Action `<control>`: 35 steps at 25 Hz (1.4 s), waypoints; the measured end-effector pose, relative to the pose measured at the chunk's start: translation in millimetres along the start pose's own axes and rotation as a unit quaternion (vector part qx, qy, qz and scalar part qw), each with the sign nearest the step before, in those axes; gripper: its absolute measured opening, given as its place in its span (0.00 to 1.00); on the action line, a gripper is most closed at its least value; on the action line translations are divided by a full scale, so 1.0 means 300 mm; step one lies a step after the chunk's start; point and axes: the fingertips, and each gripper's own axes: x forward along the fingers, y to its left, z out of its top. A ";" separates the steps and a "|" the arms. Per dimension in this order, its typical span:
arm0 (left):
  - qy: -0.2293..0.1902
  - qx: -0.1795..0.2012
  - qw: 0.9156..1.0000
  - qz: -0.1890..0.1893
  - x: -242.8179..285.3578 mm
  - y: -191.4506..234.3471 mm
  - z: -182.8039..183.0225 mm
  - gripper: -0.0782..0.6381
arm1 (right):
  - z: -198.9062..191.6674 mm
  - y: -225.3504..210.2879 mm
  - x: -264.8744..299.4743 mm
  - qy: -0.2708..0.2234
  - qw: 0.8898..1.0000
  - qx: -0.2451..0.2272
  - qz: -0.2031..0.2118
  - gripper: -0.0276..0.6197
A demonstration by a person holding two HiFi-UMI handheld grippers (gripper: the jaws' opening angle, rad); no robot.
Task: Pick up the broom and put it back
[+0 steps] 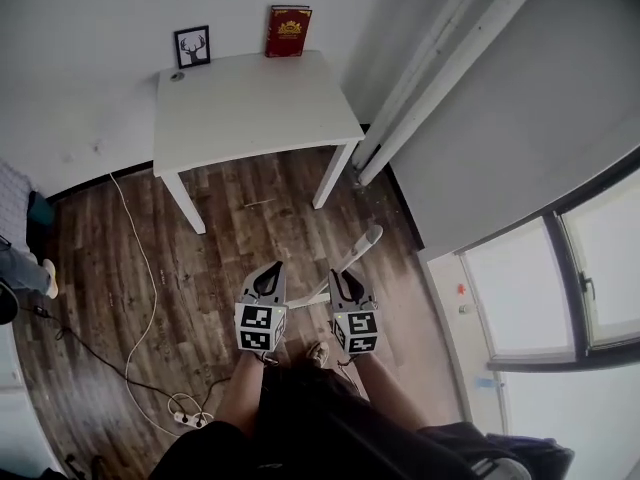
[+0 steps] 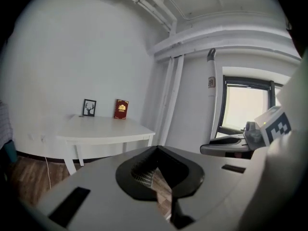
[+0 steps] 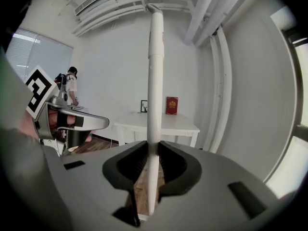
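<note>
The wood floor [image 1: 220, 228] is stretching out below me, and a white surface [image 1: 250, 103] is standing on it against the far wall, well ahead of my hands. The broom [image 3: 155, 81] is sitting in front of me, apart from that surface and from the wall, with its white handle running through my right gripper. Its long axis is standing close to upright. The grey-capped end is pointing up toward the ceiling, while the lower part is dropping toward the floor by my feet, where I am losing sight of it. The brush end is not showing.

My right gripper [image 3: 150, 147] is pinching that handle, its jaws held apart only by the handle's width and pressing on it from both sides. My left gripper [image 2: 157, 148] is hanging just beside the right one, at about the same height. Its jaws are pressing together at the tips with nothing between them.

A red book [image 1: 288, 31] and a smaller framed picture [image 1: 192, 46] are leaning against the wall at the back of the surface.
</note>
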 end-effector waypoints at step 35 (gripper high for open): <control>0.114 0.108 0.987 -0.034 0.533 -0.172 -0.076 0.11 | -0.235 -0.435 0.204 0.007 1.000 0.027 0.007 0.18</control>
